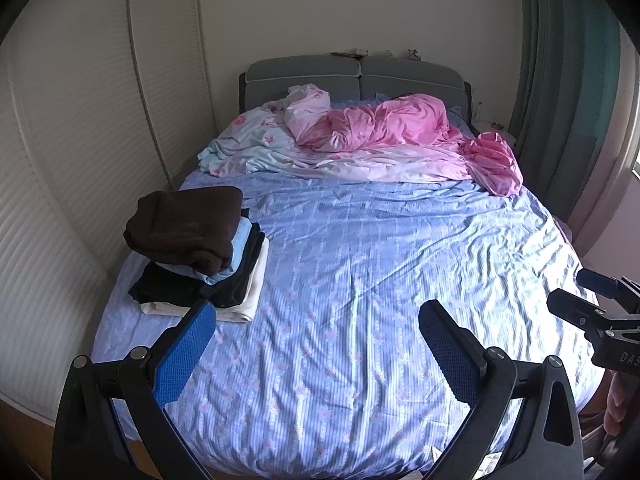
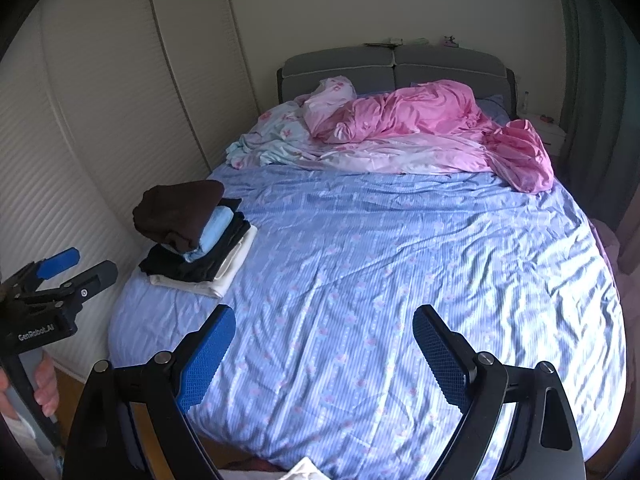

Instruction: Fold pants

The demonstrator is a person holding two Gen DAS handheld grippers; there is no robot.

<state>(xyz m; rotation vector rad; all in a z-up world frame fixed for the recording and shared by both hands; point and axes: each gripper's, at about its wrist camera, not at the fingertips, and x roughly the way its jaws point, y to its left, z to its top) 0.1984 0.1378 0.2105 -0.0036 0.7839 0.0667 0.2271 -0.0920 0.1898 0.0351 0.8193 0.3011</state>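
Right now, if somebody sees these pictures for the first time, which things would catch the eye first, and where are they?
The crumpled pink duvet lies heaped across the head of the bed, before the grey headboard. A stack of folded clothes, a dark brown piece on top, sits near the bed's left edge on the blue patterned sheet. Both the left gripper and the right gripper are open and empty over the bed's foot.

In the right wrist view a white cloth (image 2: 305, 469) at the bottom centre is cut off by the frame's edge. Small items (image 1: 362, 53) on the headboard (image 1: 304, 76) in the upper middle are too small to identify. The lower layers of the folded stack (image 1: 200, 256) at left are mostly covered by the brown piece (image 1: 188, 220). The hand (image 2: 46, 384) at lower left shows only partly.
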